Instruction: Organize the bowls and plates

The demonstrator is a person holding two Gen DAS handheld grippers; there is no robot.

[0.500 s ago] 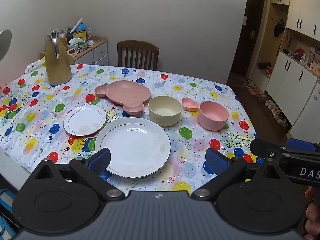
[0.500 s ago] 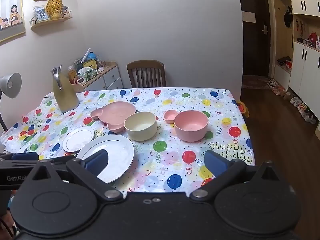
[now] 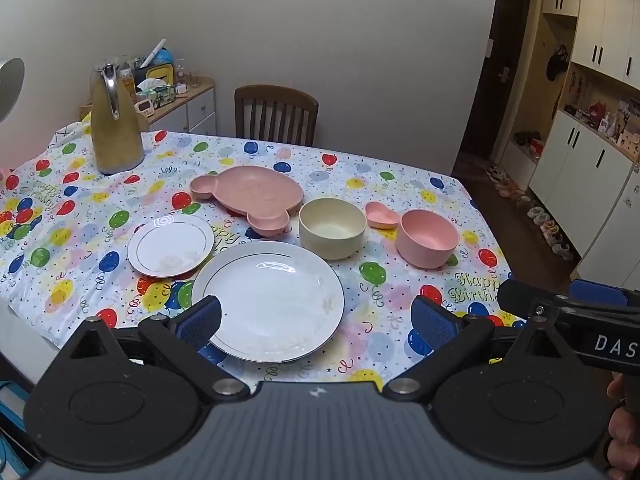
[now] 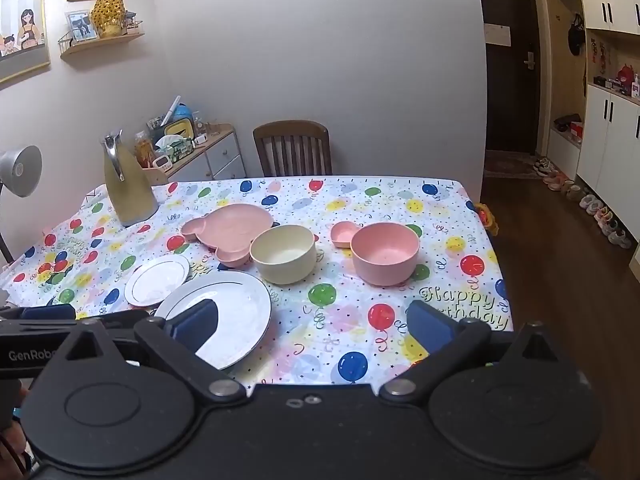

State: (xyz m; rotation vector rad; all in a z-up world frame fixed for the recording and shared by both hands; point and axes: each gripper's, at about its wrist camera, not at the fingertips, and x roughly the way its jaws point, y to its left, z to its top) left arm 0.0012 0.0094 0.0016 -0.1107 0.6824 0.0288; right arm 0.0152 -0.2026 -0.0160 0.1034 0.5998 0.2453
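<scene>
Plates and bowls sit on the balloon tablecloth (image 3: 80,216): a big white plate (image 3: 268,300) at the near edge, a small white plate (image 3: 170,245) beside it, a pink bear plate (image 3: 250,194) behind, then a cream bowl (image 3: 332,227), a pink bowl (image 3: 429,237) and a tiny pink heart dish (image 3: 382,214). Left gripper (image 3: 316,318) and right gripper (image 4: 314,322) are both wide and hold nothing.

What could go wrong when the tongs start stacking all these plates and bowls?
The big white plate lies flat on the tablecloth, so open tongs might slide off its thin rim. It sits close to the small white plate and the cream bowl, so lifting it could bump them. The pink bowl sits nearer the table's right edge and could be nudged towards it.
</scene>
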